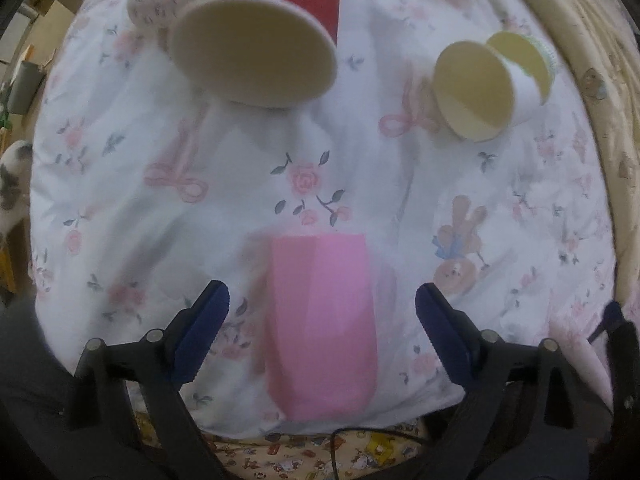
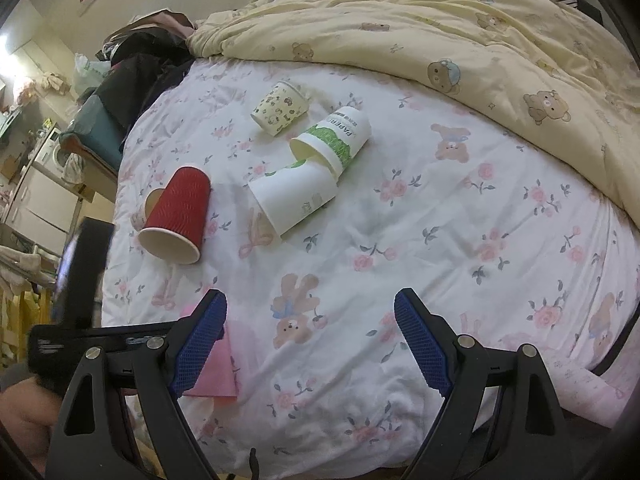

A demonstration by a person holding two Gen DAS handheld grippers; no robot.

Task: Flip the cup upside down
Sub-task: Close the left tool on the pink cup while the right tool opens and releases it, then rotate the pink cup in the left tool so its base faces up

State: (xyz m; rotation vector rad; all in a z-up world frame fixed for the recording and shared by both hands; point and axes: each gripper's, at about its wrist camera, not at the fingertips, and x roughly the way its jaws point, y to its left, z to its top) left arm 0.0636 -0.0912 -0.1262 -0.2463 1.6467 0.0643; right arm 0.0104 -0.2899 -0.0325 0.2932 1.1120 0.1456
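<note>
Pink cup [image 1: 320, 320] sits betw. left gripper [image 1: 322, 308] fingers, spread wide, not touching, prob. lined up for grasp; right gripper [image 2: 310, 320] gaping, empty.

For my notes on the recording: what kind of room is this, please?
Most likely a bedroom: paper cups lie on a bed with a floral sheet, a yellow bear-print quilt is bunched at its far side, and clothes are piled beside it.

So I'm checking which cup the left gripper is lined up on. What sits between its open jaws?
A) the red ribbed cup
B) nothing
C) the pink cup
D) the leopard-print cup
C: in the left wrist view the pink cup sits between the left gripper's open jaws, untouched; the red ribbed cup lies farther off on the floral bedsheet.
</note>
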